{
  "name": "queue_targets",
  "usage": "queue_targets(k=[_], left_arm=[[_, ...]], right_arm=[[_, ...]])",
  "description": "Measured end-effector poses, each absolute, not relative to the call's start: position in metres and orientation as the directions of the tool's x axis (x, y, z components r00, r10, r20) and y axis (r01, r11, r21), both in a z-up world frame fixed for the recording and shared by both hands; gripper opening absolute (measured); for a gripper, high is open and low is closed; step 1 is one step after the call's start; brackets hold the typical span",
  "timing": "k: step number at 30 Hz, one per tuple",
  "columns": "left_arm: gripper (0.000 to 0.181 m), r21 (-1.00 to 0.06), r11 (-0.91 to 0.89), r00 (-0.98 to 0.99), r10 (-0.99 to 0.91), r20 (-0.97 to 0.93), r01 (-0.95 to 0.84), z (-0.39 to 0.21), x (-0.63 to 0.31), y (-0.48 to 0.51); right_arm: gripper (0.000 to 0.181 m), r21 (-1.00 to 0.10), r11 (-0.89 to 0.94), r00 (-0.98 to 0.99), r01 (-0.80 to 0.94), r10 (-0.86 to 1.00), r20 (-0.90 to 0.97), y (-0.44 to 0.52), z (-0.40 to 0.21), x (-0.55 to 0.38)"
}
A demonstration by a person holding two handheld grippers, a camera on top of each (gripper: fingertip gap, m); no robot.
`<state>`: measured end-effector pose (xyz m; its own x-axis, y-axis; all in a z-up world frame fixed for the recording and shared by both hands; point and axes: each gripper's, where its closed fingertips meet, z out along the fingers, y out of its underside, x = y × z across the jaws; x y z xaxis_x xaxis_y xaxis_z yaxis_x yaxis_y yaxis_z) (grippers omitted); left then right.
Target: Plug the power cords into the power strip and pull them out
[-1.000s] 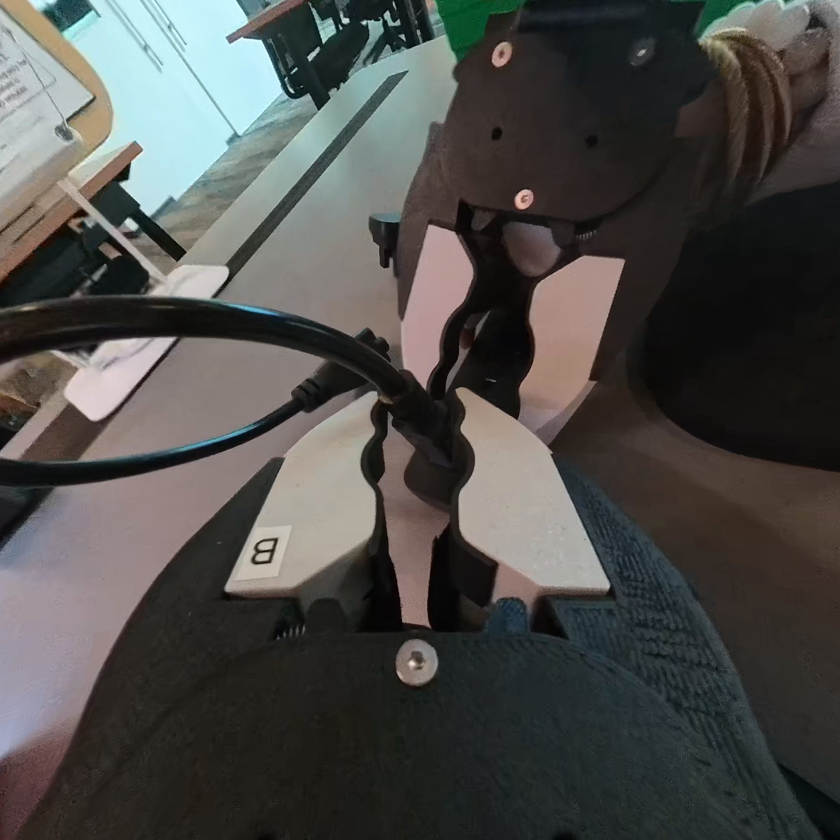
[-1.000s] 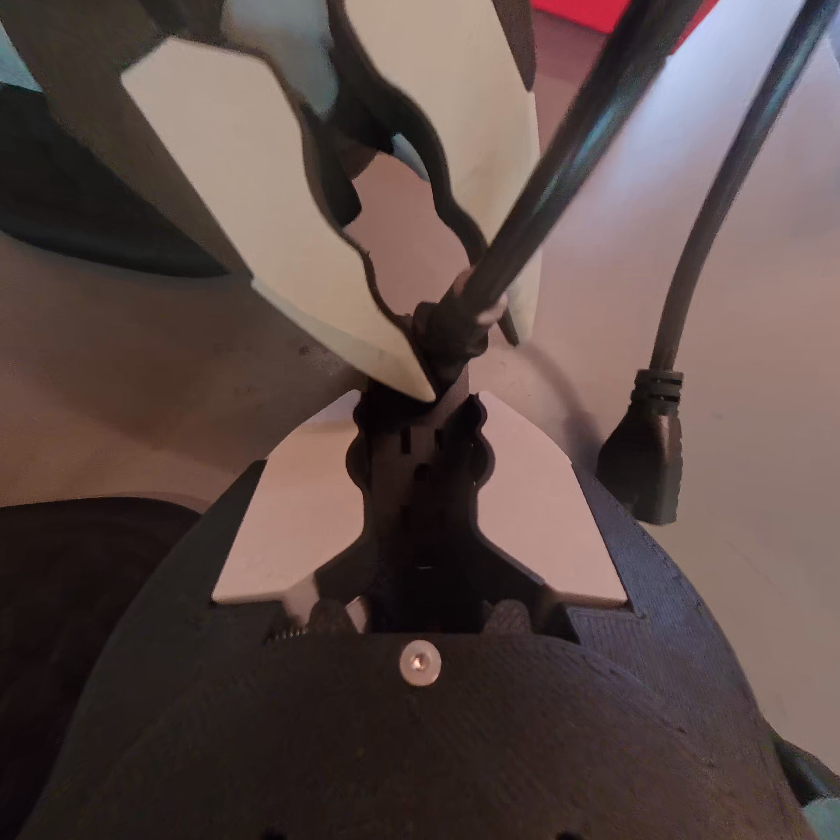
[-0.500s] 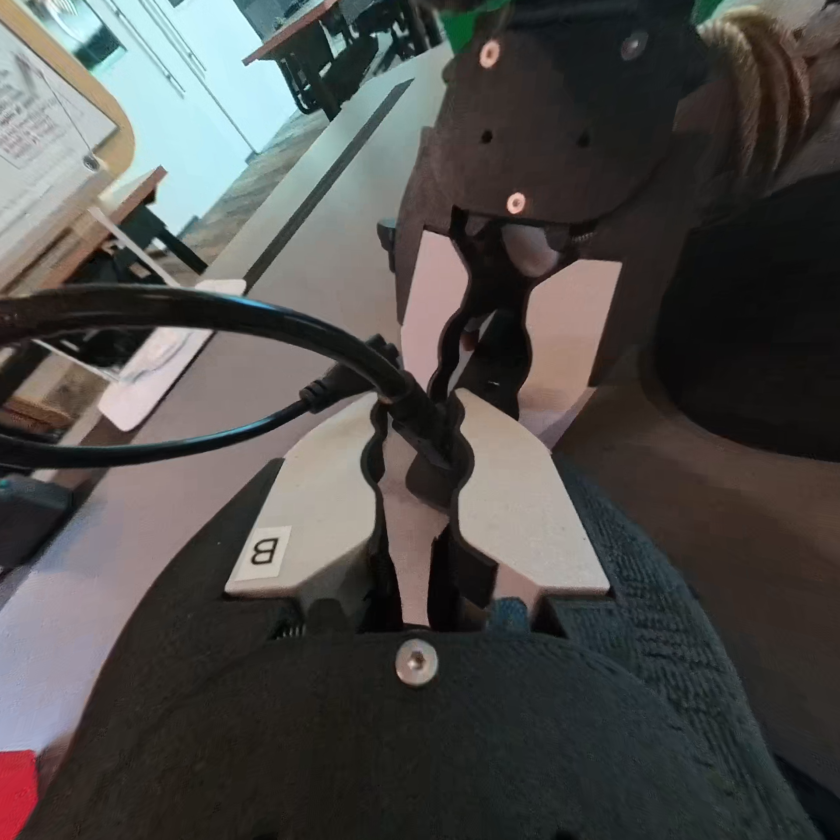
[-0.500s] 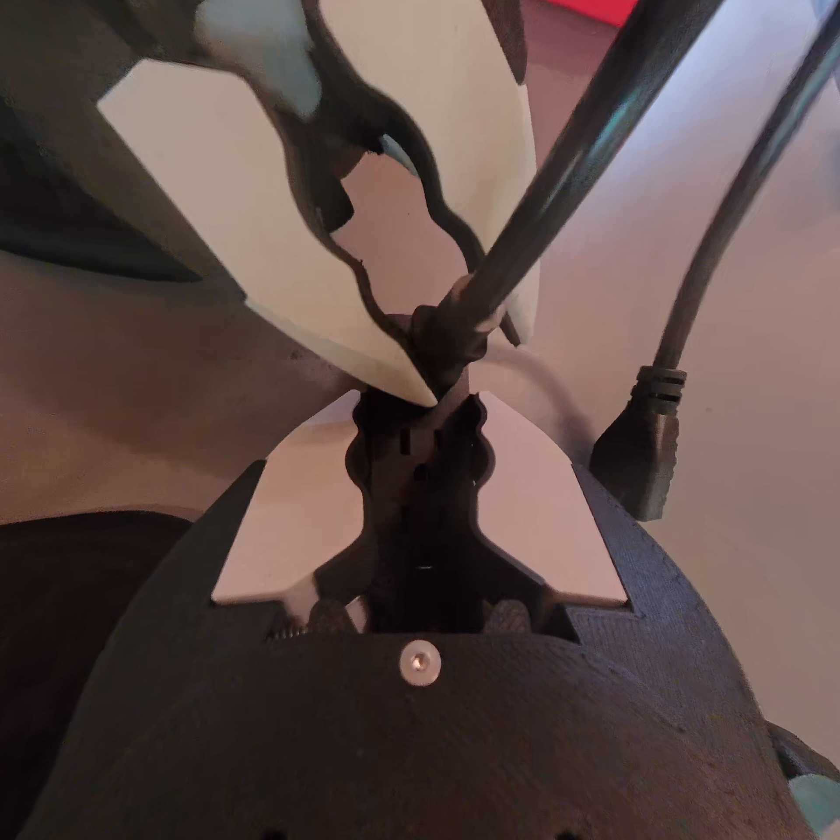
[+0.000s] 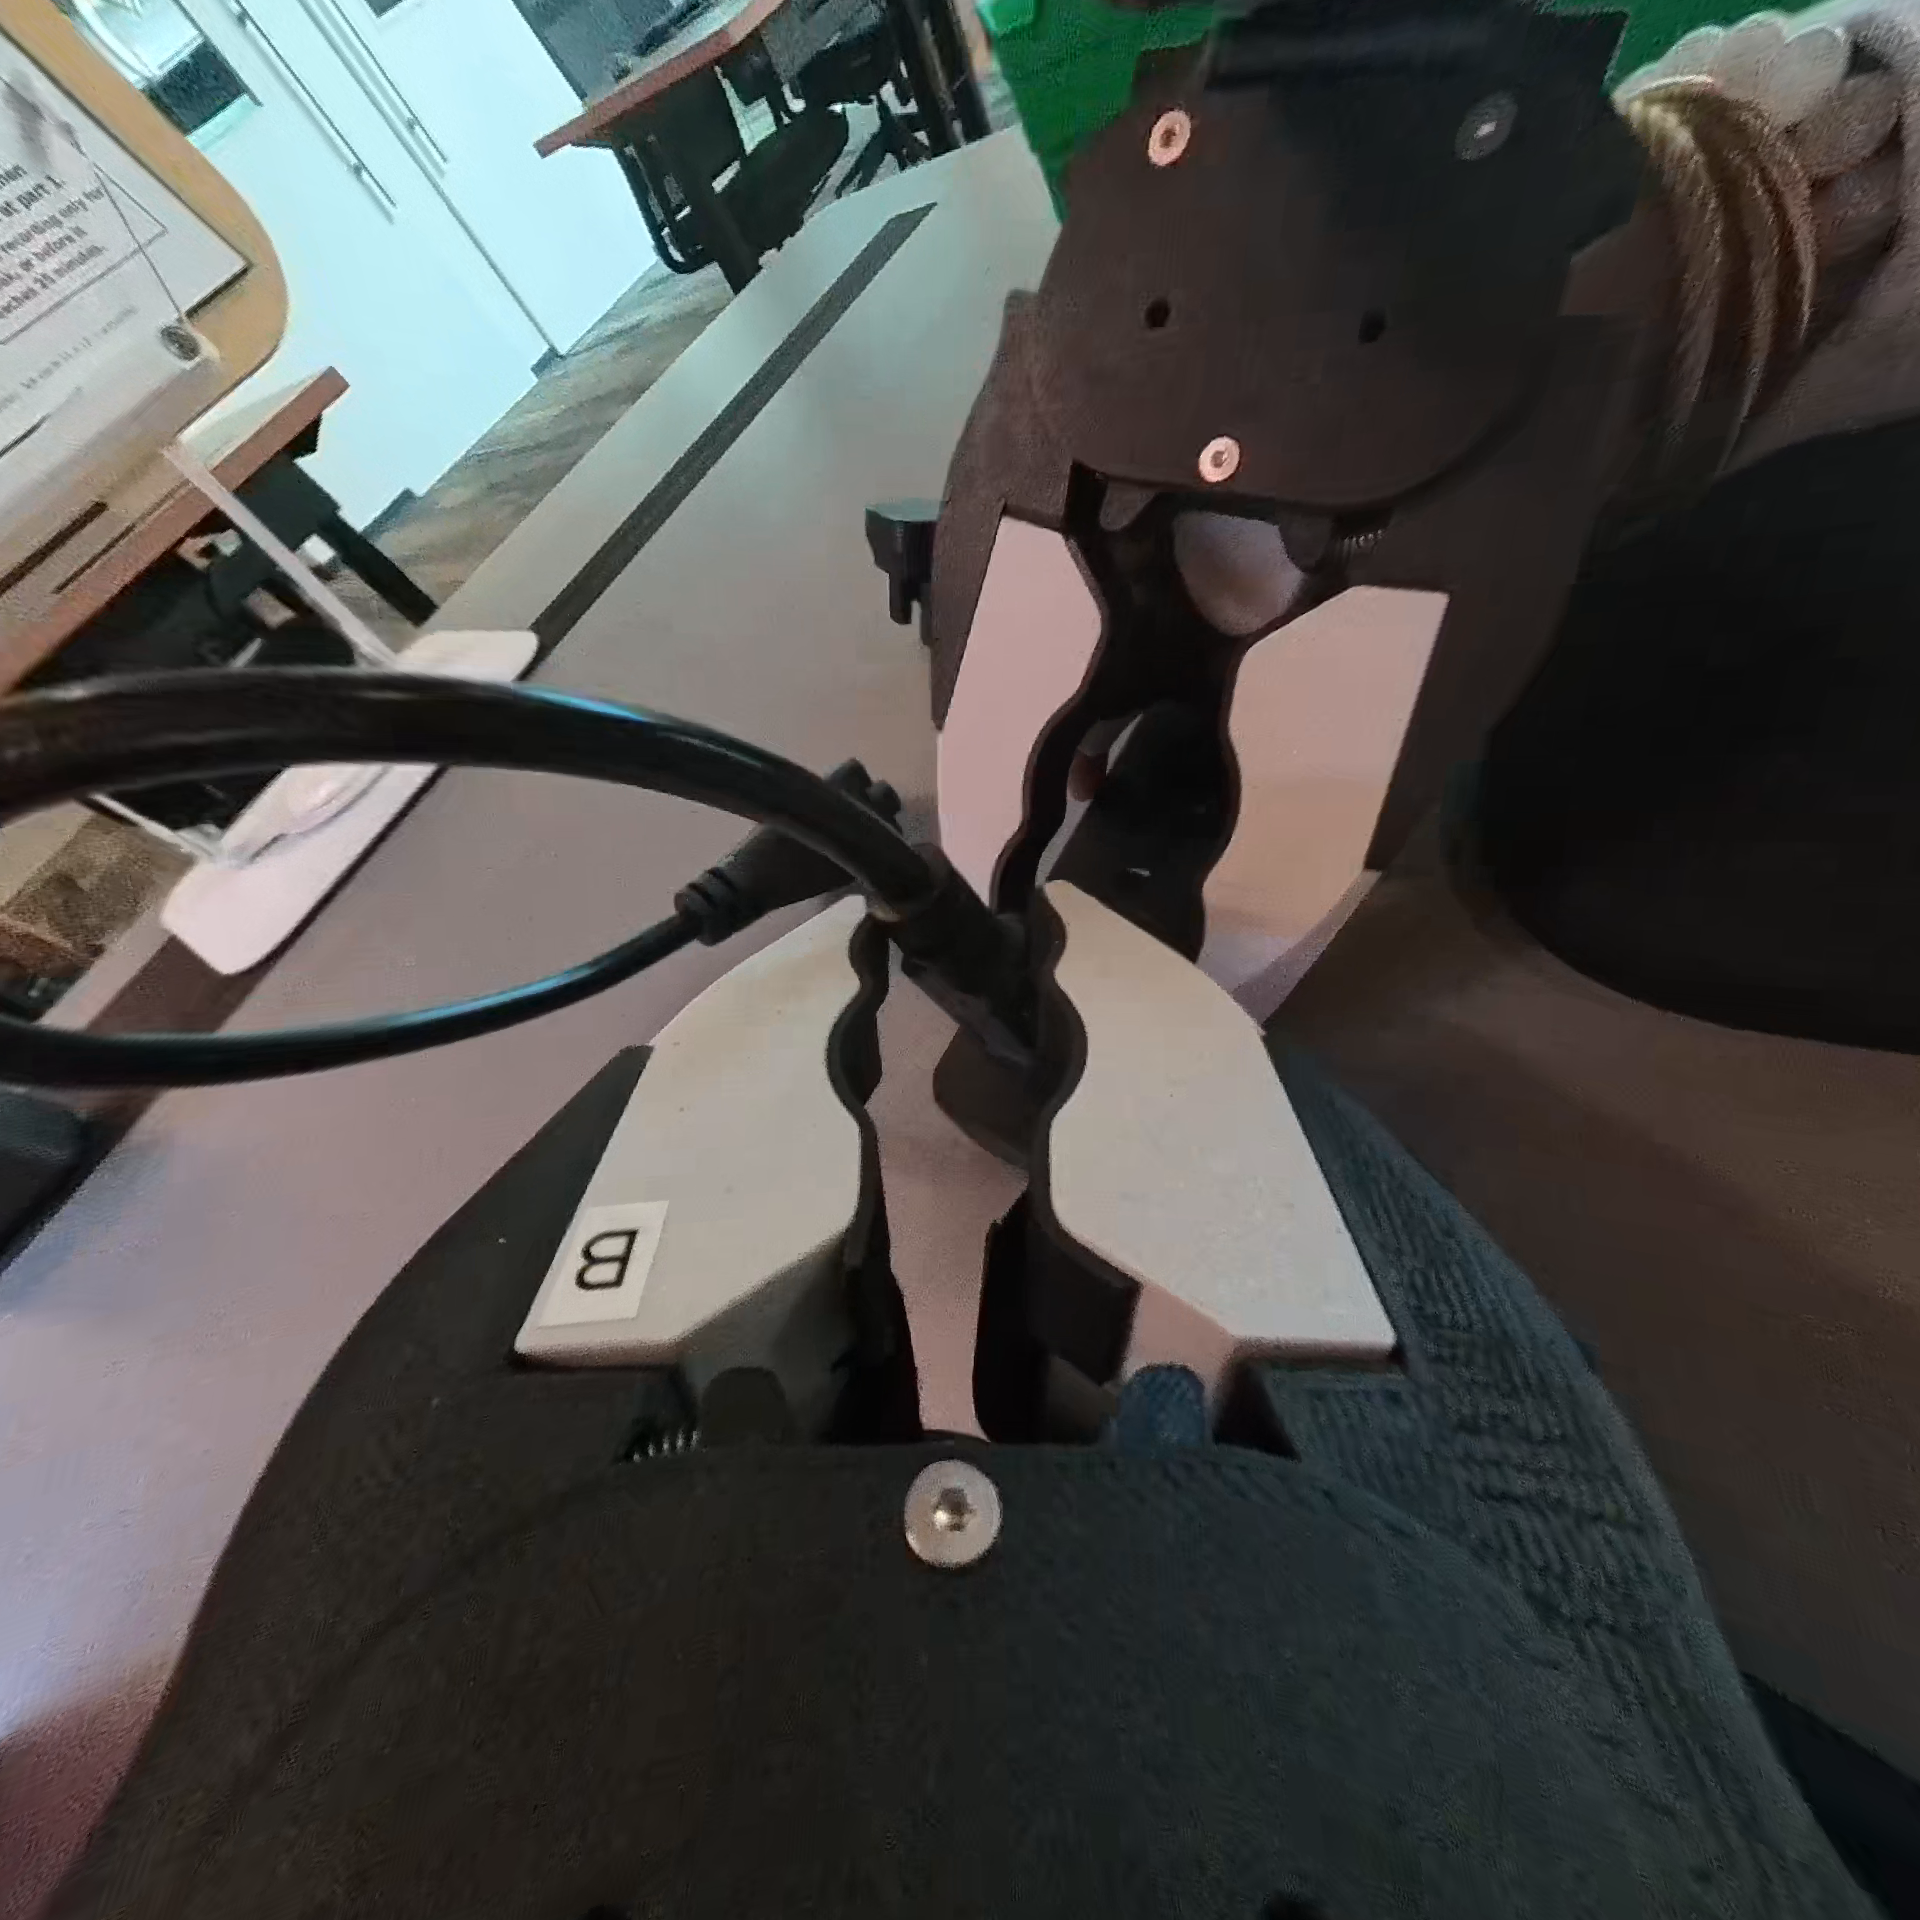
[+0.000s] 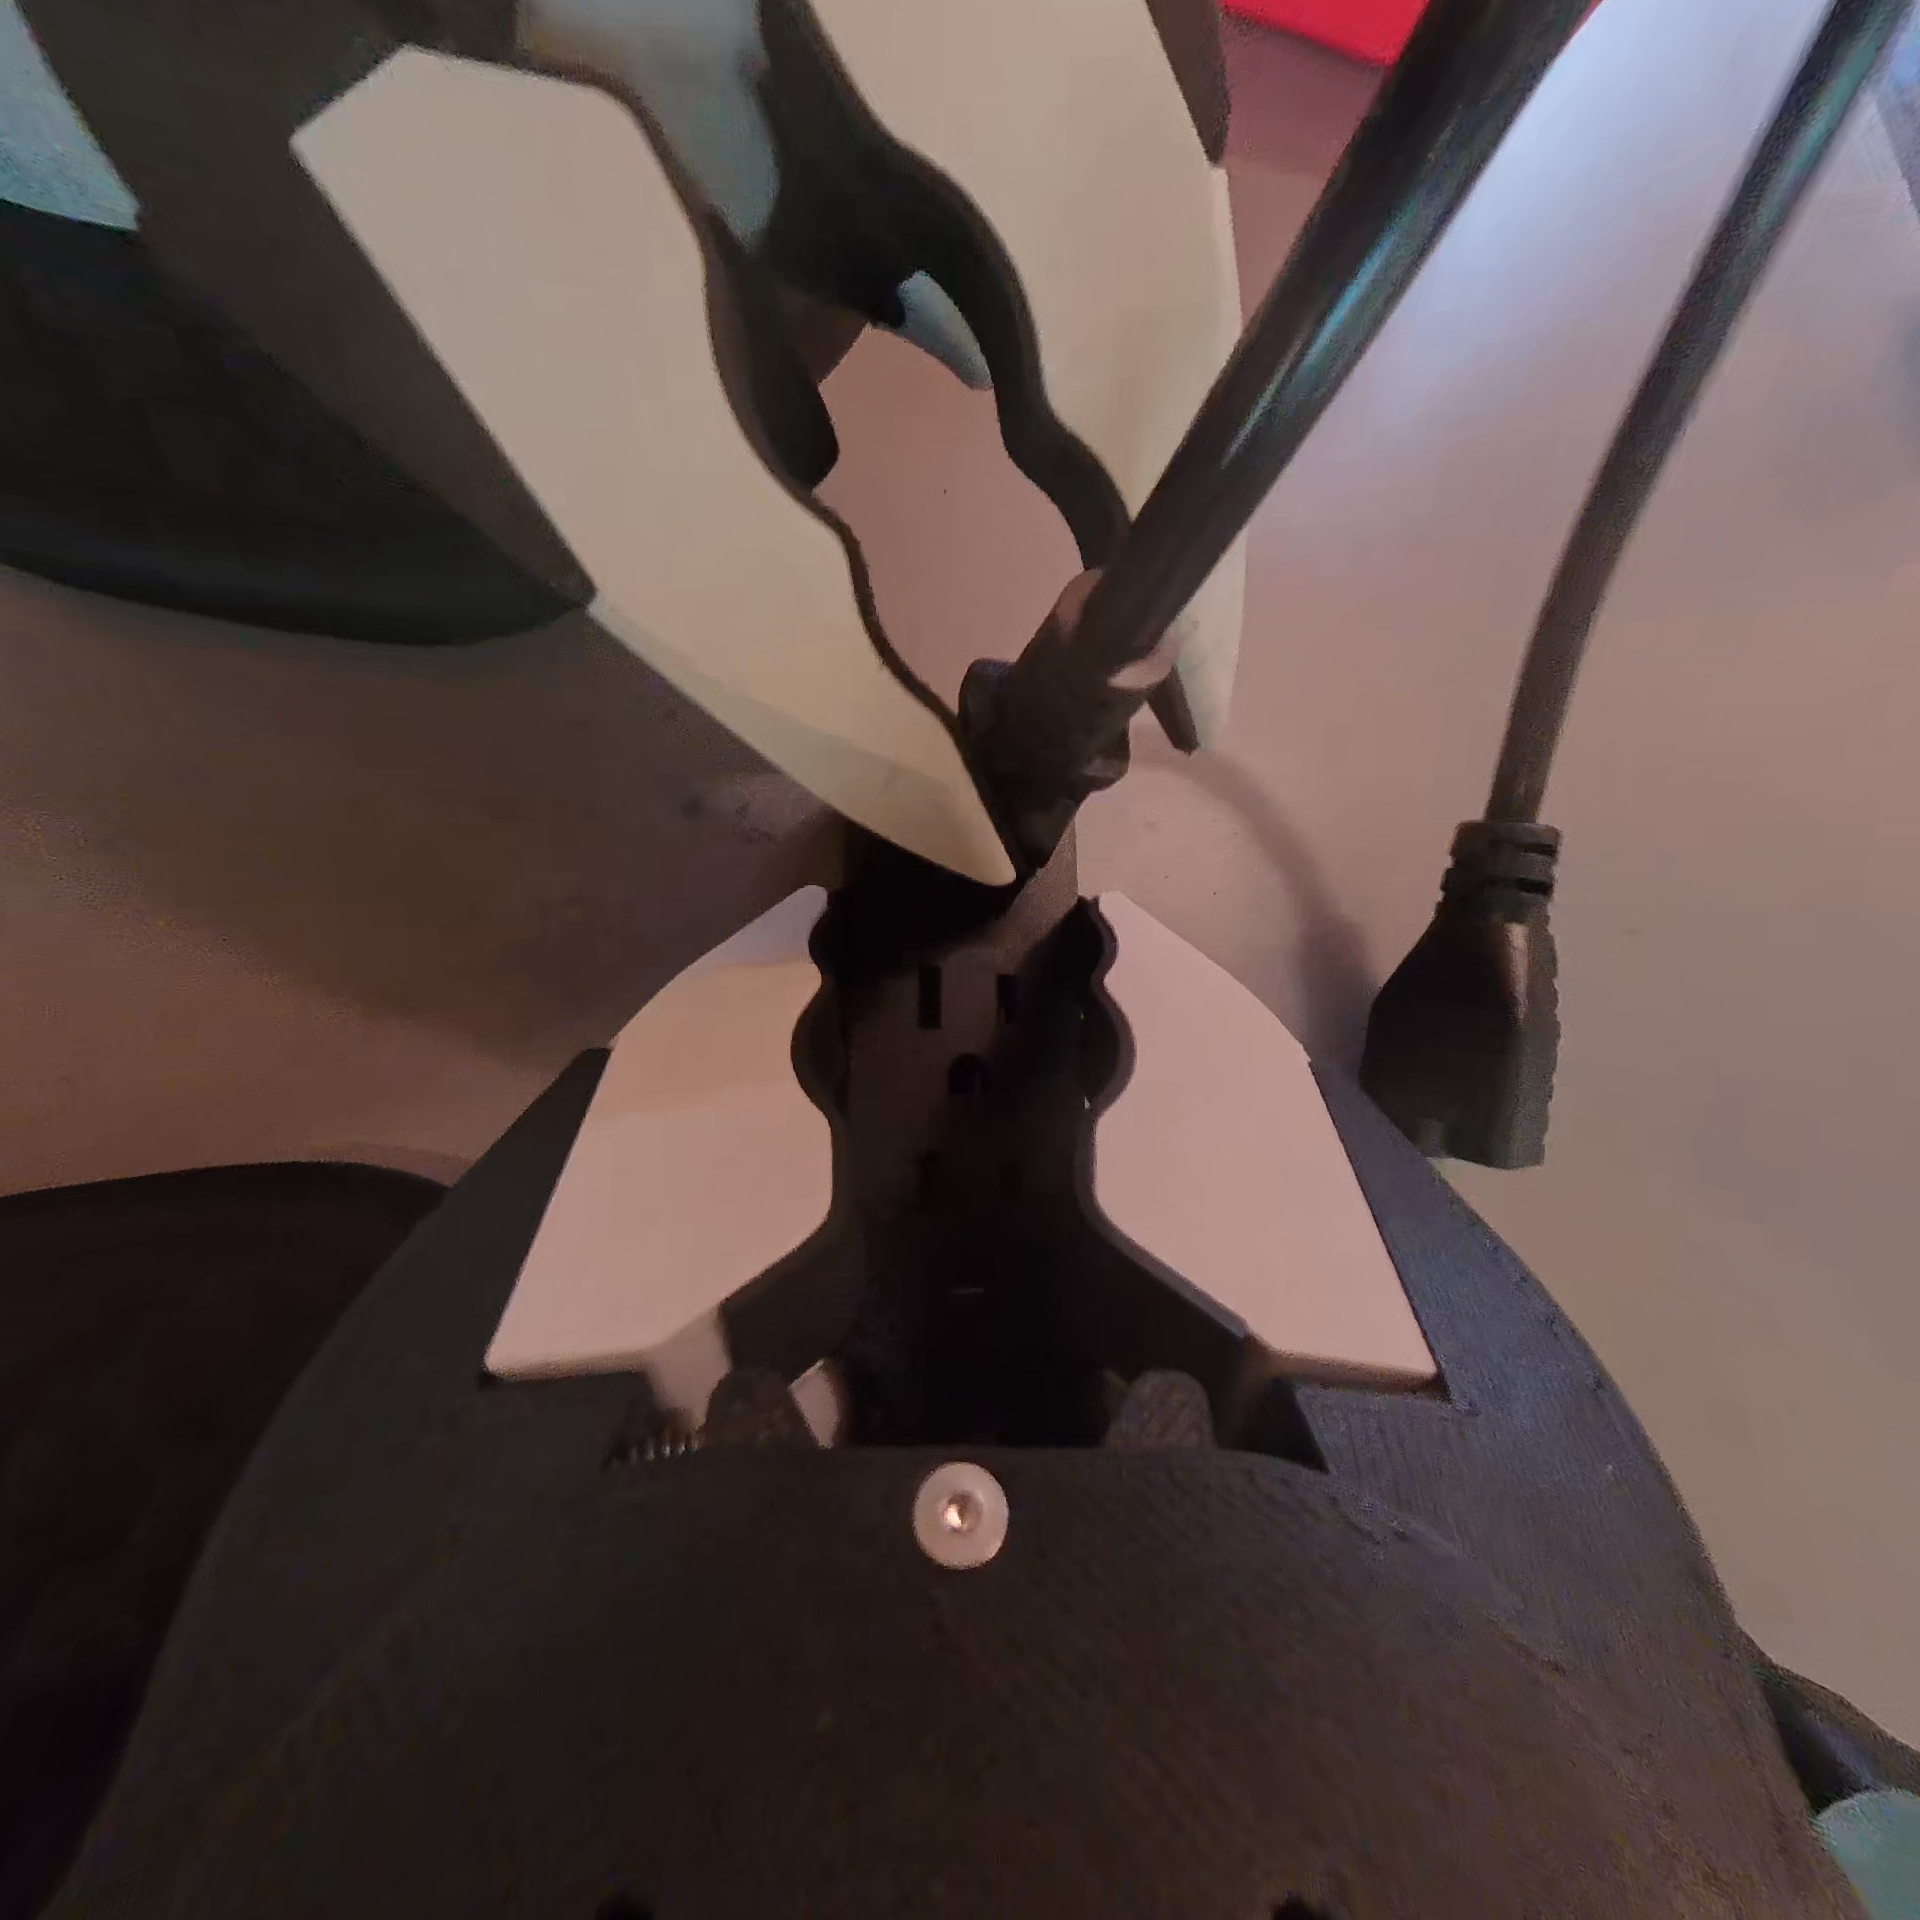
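In the left wrist view, a thick black cord (image 5: 436,717) arches in from the left edge over the pale table (image 5: 727,582); beneath it a thinner cord (image 5: 416,1023) loops back toward its own ribbed plug end (image 5: 748,888), which lies on the table just beyond the tongs; a white flat stand (image 5: 301,831) sits at the table's left edge, well apart from the work; in the middle the left gripper (image 5: 961,997) is clamped on the plug (image 5: 977,956) of the thick cord, its white fingers (image 5: 1174,1122) pinching the plug's neck; straight ahead and tip to tip with it stands the right gripper (image 5: 1117,862), held by a sleeved arm (image 5: 1745,239) at the upper right.

In the right wrist view, the left gripper (image 6: 1049,790) reaches in from the upper left, closed around the same plug (image 6: 1039,727); below it the right gripper (image 6: 956,997) grips the black power strip (image 6: 961,1060) between its fingers (image 6: 707,1122), slotted sockets facing up; the plug sits at the strip's far end, though whether its prongs are seated is hidden; to the right the spare cord's connector (image 6: 1465,1029) rests on the table (image 6: 1714,831), just beside the right finger.
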<state>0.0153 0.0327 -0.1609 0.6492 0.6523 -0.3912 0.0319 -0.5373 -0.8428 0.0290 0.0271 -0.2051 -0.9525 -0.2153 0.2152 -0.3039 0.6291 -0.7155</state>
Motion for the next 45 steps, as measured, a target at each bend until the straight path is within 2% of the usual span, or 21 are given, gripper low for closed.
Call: queue_targets(k=[4, 6, 11, 15, 17, 19, 24, 27, 31, 35, 37, 39, 43, 45], left_arm=[[0.025, -0.853, -0.517, 0.643, 0.677, -0.358, 0.069, -0.1605, 0.0122, 0.0313], [0.025, -0.804, -0.594, 0.59, 0.662, -0.462, 0.037, -0.1597, 0.0089, 0.0338], [0.026, -0.848, -0.527, 0.648, 0.666, -0.371, 0.057, -0.1605, 0.0128, 0.0311], [0.025, -0.801, -0.598, 0.588, 0.659, -0.468, 0.032, -0.1599, 0.0097, 0.0333], [0.026, -0.825, -0.564, 0.625, 0.657, -0.422, 0.036, -0.161, 0.0139, 0.0298], [0.027, -0.853, -0.518, 0.657, 0.665, -0.356, 0.061, -0.1602, 0.0131, 0.0301], [0.026, -0.8, -0.6, 0.6, 0.645, -0.474, 0.014, -0.1595, 0.0113, 0.0344], [0.026, -0.853, -0.519, 0.656, 0.665, -0.359, 0.059, -0.1591, 0.0131, 0.0315], [0.026, -0.795, -0.606, 0.592, 0.65, -0.476, 0.027, -0.1599, 0.0102, 0.0335], [0.027, -0.831, -0.556, 0.624, 0.655, -0.426, 0.015, -0.1544, 0.0134, 0.0305], [0.026, -0.826, -0.563, 0.595, 0.675, -0.437, 0.031, -0.1539, 0.0121, 0.0273], [0.026, -0.772, -0.636, 0.568, 0.641, -0.516, 0.017, -0.1587, 0.0118, 0.0312], [0.027, -0.825, -0.565, 0.623, 0.643, -0.445, -0.005, -0.1528, 0.014, 0.0308], [0.027, -0.83, -0.558, 0.598, 0.673, -0.436, 0.023, -0.152, 0.0107, 0.0256]], right_arm=[[0.044, -0.708, 0.646, -0.958, -0.286, -0.206, 0.199, 0.0245, -0.2051, 0.0264], [0.044, -0.663, 0.678, -0.948, -0.317, -0.222, 0.227, 0.0239, -0.2056, 0.0254], [0.045, -0.712, 0.644, -0.96, -0.28, -0.211, 0.186, 0.0287, -0.2054, 0.0296], [0.044, -0.66, 0.678, -0.946, -0.324, -0.23, 0.229, 0.0244, -0.2062, 0.0272], [0.045, -0.715, 0.637, -0.957, -0.289, -0.214, 0.195, 0.0251, -0.2058, 0.0309], [0.045, -0.714, 0.646, -0.962, -0.269, -0.208, 0.175, 0.0289, -0.2052, 0.0311], [0.044, -0.696, 0.65, -0.952, -0.306, -0.225, 0.208, 0.0262, -0.2055, 0.0286], [0.044, -0.724, 0.638, -0.963, -0.264, -0.212, 0.164, 0.0295, -0.204, 0.0311], [0.044, -0.69, 0.66, -0.954, -0.298, -0.22, 0.203, 0.0254, -0.206, 0.0276], [0.045, -0.743, 0.618, -0.965, -0.257, -0.202, 0.165, 0.0269, -0.2, 0.0316], [0.044, -0.725, 0.636, -0.964, -0.263, -0.204, 0.171, 0.0234, -0.2024, 0.03], [0.044, -0.687, 0.662, -0.954, -0.301, -0.221, 0.205, 0.0243, -0.205, 0.0285], [0.045, -0.747, 0.618, -0.968, -0.245, -0.202, 0.151, 0.0278, -0.1986, 0.0323], [0.045, -0.734, 0.632, -0.968, -0.249, -0.195, 0.161, 0.0234, -0.2002, 0.0298]])
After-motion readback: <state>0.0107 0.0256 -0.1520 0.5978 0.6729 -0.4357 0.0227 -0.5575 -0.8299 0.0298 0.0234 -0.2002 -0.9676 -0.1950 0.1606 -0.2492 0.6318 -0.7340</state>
